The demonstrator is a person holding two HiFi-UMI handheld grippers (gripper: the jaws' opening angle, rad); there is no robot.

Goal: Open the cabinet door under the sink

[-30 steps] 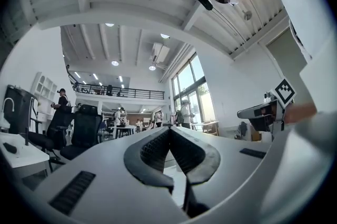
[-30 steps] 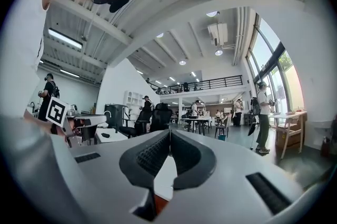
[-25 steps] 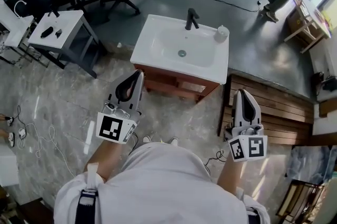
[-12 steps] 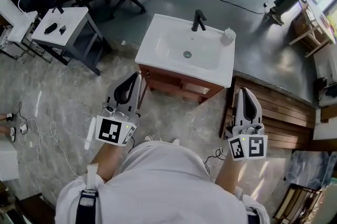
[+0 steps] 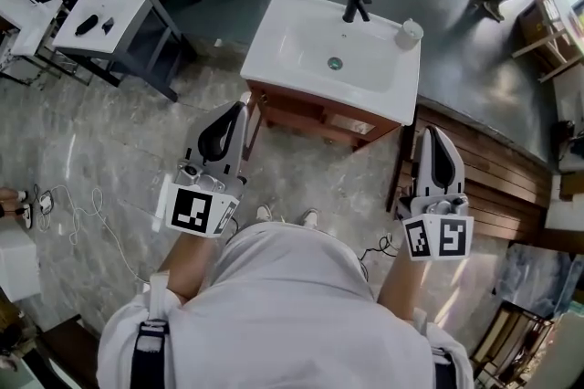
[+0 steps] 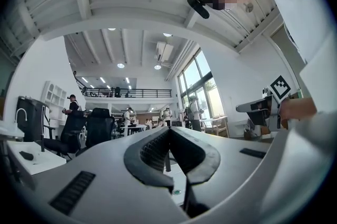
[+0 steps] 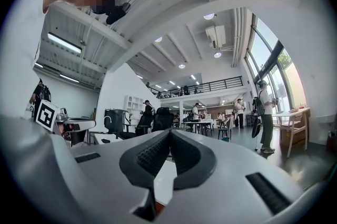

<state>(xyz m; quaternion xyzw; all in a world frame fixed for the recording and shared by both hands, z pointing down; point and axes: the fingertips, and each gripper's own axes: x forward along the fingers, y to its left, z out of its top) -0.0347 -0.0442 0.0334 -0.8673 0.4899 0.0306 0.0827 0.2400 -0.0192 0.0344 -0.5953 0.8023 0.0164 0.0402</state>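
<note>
**Both hand-held grippers clenched and empty, short of the sink cabinet**

Head view, looking steeply down. The left hand-held gripper [image 5: 242, 108] and the right hand-held gripper [image 5: 432, 133] are held out in front of the person's white-shirted body, each with a marker cube at its rear. In the left gripper view the two dark ribbed pads [image 6: 152, 150] meet at their tips, with nothing between them. The right gripper view shows the same: its jaws are closed tip to tip and empty.

The cabinet [image 5: 321, 115], of reddish-brown wood, stands under a white sink [image 5: 301, 49] at the centre top of the head view. A black faucet [image 5: 356, 4] rises at the sink's back edge, with a small white cup [image 5: 410, 33] beside it. From this angle the cabinet front shows only as a narrow band, so its door cannot be read. The tip of the left hand-held gripper lies near the cabinet's left front corner, though contact cannot be judged. The right one is off the cabinet's right side, over a wooden platform [image 5: 488, 182].

To the left, a white surface [image 5: 119, 13] carries small dark items, on a marbled floor [image 5: 100, 141].
</note>
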